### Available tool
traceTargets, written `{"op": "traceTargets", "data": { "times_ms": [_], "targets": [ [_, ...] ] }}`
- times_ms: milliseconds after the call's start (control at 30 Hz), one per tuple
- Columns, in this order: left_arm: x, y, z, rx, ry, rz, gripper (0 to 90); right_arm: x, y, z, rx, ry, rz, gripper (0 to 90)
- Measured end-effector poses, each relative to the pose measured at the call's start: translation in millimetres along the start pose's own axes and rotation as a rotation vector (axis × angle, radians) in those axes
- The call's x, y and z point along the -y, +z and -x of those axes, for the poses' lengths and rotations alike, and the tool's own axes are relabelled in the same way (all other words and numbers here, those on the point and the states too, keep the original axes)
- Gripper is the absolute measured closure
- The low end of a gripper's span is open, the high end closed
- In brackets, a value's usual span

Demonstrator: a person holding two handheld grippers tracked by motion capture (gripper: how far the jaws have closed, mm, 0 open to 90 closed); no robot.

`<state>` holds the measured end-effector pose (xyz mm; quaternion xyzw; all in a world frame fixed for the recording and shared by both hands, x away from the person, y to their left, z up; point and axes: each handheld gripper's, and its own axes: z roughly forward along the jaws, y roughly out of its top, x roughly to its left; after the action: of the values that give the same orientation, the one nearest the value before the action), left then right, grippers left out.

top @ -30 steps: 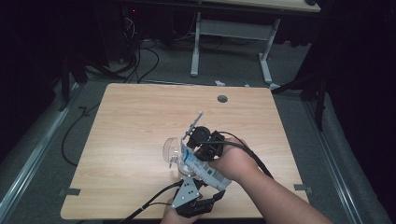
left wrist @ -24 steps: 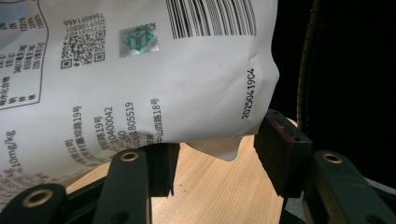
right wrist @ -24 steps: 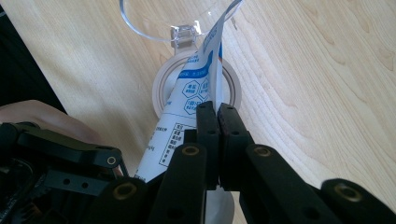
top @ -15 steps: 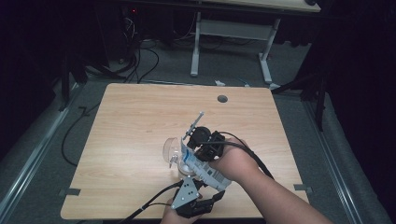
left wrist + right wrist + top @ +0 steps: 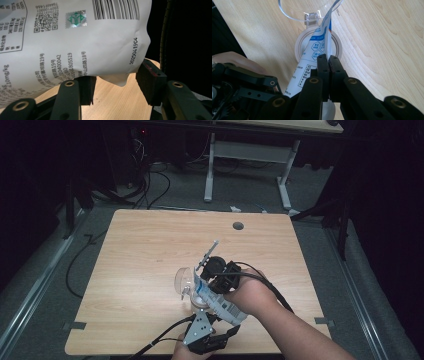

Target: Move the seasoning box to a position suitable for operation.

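A white bag (image 5: 75, 45) with black print and a barcode, blue-printed on its other face (image 5: 312, 52), is held tilted over a round container (image 5: 299, 50) with a hinged clear lid (image 5: 294, 12) standing open. My right gripper (image 5: 328, 58) is shut on the bag's thin top edge, above the container's mouth. The left gripper (image 5: 117, 80) has its pads (image 5: 150, 80) against the bag's bulging lower end. In the high view the bag (image 5: 215, 300) lies between the left gripper (image 5: 205, 315) at the table's front edge and the right gripper (image 5: 206, 279) beside the container (image 5: 186, 281).
The wooden table (image 5: 150, 250) has a cable hole (image 5: 238, 226) near its far edge. A black cable (image 5: 270, 290) trails from the right gripper across the table's right half. Another desk's legs (image 5: 210, 170) and floor cables lie beyond.
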<state>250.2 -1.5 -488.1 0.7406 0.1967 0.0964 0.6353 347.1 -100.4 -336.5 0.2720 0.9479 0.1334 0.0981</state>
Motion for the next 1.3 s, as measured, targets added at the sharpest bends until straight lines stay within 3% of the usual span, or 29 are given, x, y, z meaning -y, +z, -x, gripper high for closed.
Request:
{"op": "traceTargets", "data": {
  "times_ms": [733, 1300],
  "targets": [
    [13.6, -1.2, 1.6, -0.005, 0.054, -0.053, 51.1, 11.7, -3.7, -2.7, -0.002, 0.020, -0.002, 89.1],
    [21.2, 0.7, -0.8, -0.014, 0.044, -0.089, 49.8, 24.9, -9.4, -1.3, -0.005, 0.042, 0.007, 89.1]
  ]
}}
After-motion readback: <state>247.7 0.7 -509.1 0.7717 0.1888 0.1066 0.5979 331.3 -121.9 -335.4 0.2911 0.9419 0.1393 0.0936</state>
